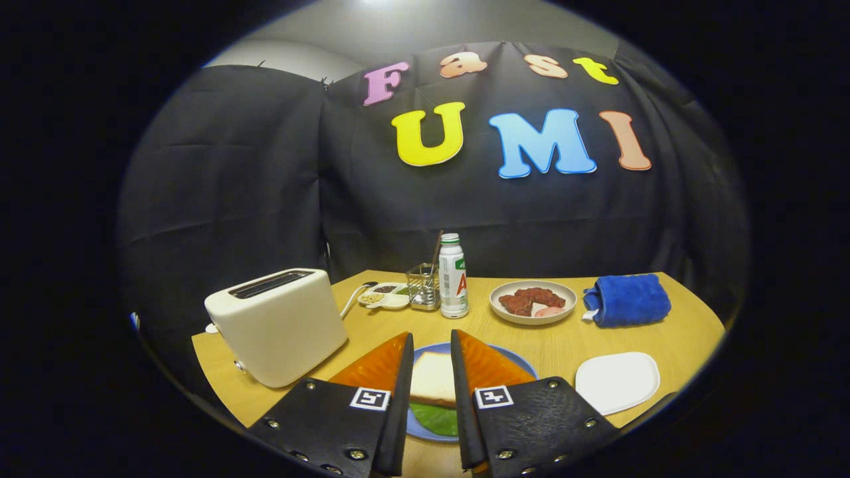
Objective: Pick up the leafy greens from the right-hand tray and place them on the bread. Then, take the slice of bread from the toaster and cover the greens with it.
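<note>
A slice of white bread [432,377] lies flat on a blue plate [518,358], seen through the gap between my fingers. A green leaf [435,419] sticks out from under the bread's near crust. My gripper [431,334] hovers over the plate, open by about a slice's thickness, and the fingers [488,365] stand on either side of the bread without pressing on it. The cream toaster [279,325] stands to the left of the plate, its top slot dark with no slice poking out. The white right-hand tray [617,381] lies bare beside the plate.
Beyond the plate stand a white bottle [453,275], a wire holder [424,287] and a small condiment dish [384,296]. A beige plate of meat [532,302] and a folded blue towel [627,300] sit at the back right of the wooden table [684,332].
</note>
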`<state>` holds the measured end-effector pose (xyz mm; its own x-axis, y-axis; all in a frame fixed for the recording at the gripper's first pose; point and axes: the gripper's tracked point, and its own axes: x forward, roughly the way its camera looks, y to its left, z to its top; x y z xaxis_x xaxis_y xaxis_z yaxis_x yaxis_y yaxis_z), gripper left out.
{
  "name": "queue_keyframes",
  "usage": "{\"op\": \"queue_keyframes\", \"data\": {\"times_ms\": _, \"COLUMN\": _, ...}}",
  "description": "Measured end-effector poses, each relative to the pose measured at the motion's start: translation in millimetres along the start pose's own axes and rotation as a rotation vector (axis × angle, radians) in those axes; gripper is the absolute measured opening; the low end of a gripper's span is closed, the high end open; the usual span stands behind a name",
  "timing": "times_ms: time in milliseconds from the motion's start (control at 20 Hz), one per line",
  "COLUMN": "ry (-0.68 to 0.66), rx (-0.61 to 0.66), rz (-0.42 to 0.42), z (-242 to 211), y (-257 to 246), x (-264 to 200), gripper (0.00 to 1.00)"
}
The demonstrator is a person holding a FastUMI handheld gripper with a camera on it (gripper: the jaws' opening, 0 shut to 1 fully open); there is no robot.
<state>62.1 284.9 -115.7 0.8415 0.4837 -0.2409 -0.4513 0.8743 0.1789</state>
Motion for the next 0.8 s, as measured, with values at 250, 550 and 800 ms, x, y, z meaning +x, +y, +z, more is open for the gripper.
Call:
{"op": "queue_keyframes", "data": {"times_ms": 250, "ry": -0.073, "rx": -0.027, "rz": -0.068, "z": 30, "y": -33, "x": -24, "gripper": 0.32}}
{"op": "queue_keyframes", "data": {"times_ms": 550, "ry": -0.152, "rx": -0.043, "rz": -0.173, "z": 62, "y": -91, "x": -63, "gripper": 0.32}}
{"op": "queue_keyframes", "data": {"times_ms": 800, "ry": -0.198, "rx": -0.059, "rz": -0.288, "z": 81, "y": -159, "x": -106, "gripper": 0.32}}
